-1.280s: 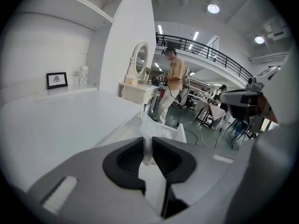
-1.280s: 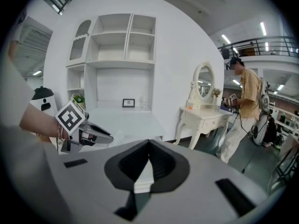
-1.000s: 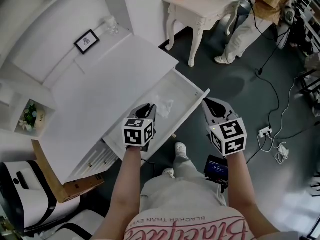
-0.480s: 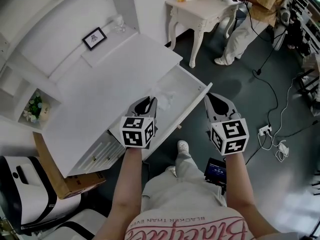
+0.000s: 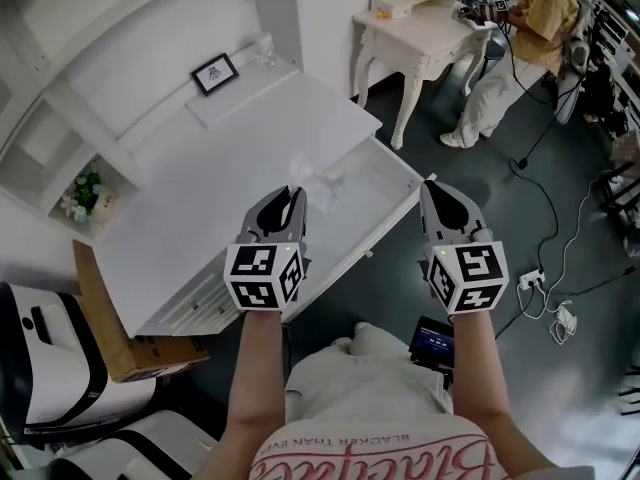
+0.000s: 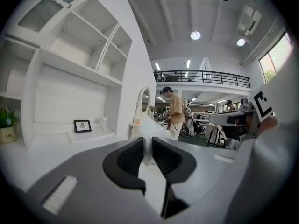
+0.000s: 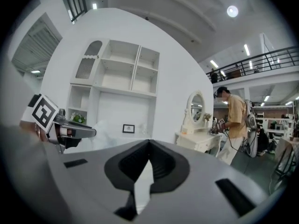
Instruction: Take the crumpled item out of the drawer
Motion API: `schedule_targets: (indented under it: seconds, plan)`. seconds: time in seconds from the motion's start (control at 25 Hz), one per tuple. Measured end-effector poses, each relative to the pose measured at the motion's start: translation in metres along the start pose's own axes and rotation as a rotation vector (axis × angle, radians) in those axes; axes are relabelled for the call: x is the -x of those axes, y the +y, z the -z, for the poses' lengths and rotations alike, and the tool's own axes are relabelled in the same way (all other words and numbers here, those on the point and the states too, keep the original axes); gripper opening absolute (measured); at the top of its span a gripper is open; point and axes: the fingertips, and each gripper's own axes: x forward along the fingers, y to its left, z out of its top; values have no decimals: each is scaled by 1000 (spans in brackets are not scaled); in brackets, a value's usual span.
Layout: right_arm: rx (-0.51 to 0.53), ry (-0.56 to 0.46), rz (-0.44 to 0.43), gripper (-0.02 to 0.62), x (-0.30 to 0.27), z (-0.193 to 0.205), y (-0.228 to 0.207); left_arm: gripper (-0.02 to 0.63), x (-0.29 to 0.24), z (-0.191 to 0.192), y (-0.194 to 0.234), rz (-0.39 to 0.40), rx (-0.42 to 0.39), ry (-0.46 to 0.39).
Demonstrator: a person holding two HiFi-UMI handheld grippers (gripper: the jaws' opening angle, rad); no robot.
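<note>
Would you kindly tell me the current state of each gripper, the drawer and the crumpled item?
left gripper: shut on the crumpled item.
right gripper: shut, nothing between its jaws.
drawer: pulled open.
crumpled item: pinched in the left gripper, held up out of the drawer.

— What sits on the back ledge?
— A small framed picture [image 5: 215, 73], a clear ornament [image 5: 262, 50] near it; a potted plant [image 5: 85, 193] in a shelf cubby.
— And around the floor?
— A white dressing table [image 5: 400, 30], a person [image 5: 545, 8] standing beside it; a power strip [image 5: 531, 277] with cables; a cardboard box [image 5: 100, 313].
</note>
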Motion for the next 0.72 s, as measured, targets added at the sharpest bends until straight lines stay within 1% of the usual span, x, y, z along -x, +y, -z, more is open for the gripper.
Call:
schedule_targets:
  seconds: [0.16,0.32,0.52,0.72]
  plan:
    - [30,-33,-57,6,-4,-21,12,67,20,-28,8,-49,-12,-75]
    - [93,-83,-121,6,-5,-48,28,67,43,-53,13,-108,-27,-138]
    - [169,-148,-189,6,-2,-76,47,67,77,-82,22,-210,-37,-217]
    - [145,-213,-232,6,1,-99,49,67,109,-112,28,-301,-64,-284]
